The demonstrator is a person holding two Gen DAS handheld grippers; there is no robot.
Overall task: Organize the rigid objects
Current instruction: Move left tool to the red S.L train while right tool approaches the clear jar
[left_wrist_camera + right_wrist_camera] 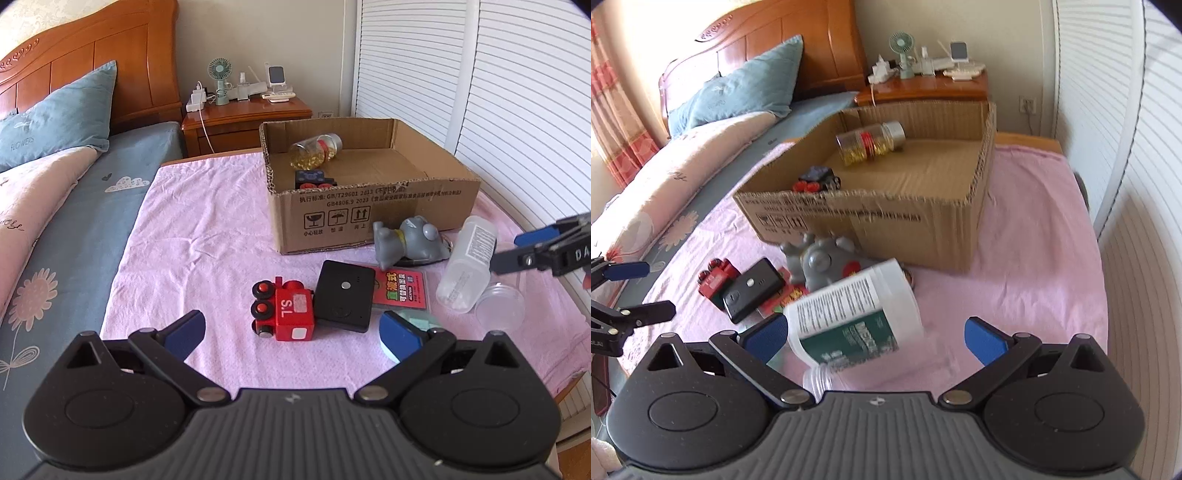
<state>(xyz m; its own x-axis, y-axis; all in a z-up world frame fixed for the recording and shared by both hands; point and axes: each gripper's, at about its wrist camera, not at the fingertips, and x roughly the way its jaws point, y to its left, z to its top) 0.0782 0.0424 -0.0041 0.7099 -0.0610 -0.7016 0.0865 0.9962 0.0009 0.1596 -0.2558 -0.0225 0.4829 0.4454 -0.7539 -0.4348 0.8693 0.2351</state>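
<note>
I am holding my right gripper (875,338) wide open over the white bottle (855,314), which is lying between its fingers, neck toward six o'clock. My left gripper (291,334) is hanging wide open, gripping nothing, with the red toy train (286,312) at twelve o'clock.

Red toy train (286,314), black device (345,295) and white bottle (467,264) lie before the cardboard box (369,210).

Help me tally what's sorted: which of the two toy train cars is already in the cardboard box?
The dark blue train car, lying in the cardboard box near the capsule jar. The red train car lies outside on the pink cloth.
</note>
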